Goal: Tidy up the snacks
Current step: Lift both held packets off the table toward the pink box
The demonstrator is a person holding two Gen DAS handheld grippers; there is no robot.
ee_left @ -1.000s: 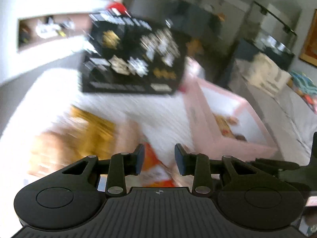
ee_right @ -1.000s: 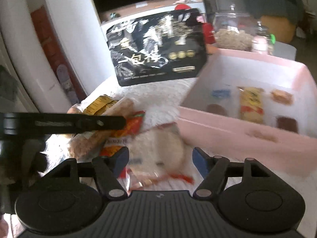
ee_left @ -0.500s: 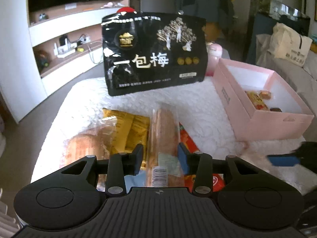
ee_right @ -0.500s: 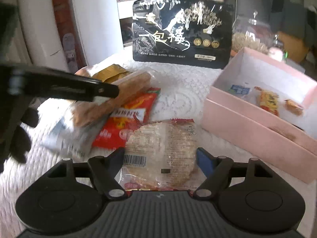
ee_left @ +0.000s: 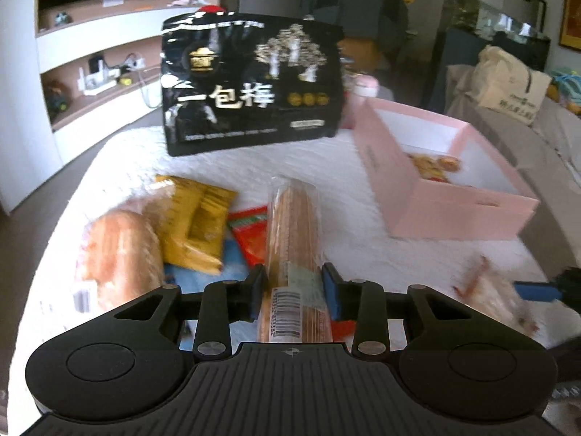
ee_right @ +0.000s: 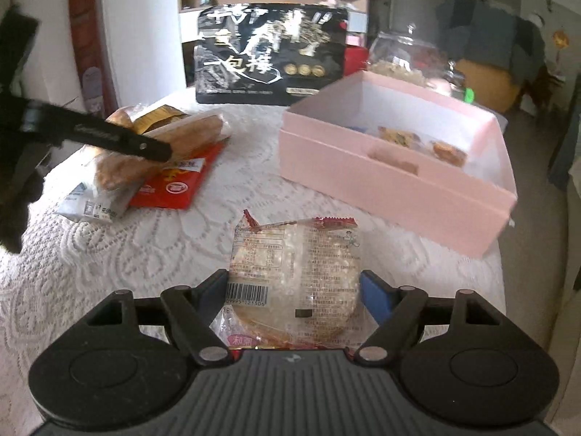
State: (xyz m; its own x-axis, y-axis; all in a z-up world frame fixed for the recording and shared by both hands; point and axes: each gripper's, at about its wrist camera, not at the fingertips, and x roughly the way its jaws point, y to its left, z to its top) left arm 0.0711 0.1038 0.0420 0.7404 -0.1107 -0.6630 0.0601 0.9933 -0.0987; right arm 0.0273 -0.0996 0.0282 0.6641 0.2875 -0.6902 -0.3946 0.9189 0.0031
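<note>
My left gripper [ee_left: 293, 290] is shut on a long bread stick in clear wrap [ee_left: 294, 232], held over the snack pile. It also shows in the right wrist view [ee_right: 181, 138] under the left gripper's finger [ee_right: 109, 136]. My right gripper [ee_right: 292, 294] is shut on a round rice cracker pack [ee_right: 297, 265], which looks lifted a little above the lace cloth. The pink box [ee_right: 395, 185] [ee_left: 454, 207] stands open to the right with several small snacks inside.
A large black snack bag [ee_left: 250, 87] [ee_right: 268, 58] stands at the back. A wrapped bun [ee_left: 120, 250], yellow packets [ee_left: 196, 225] and a red packet [ee_right: 174, 181] lie at left on the white lace cloth [ee_right: 109, 254]. A glass jar [ee_right: 406, 54] stands behind the box.
Both grippers have closed on their snacks: the left on the bread stick, the right on the rice cracker pack. The right gripper has pulled back with it, away from the red packet.
</note>
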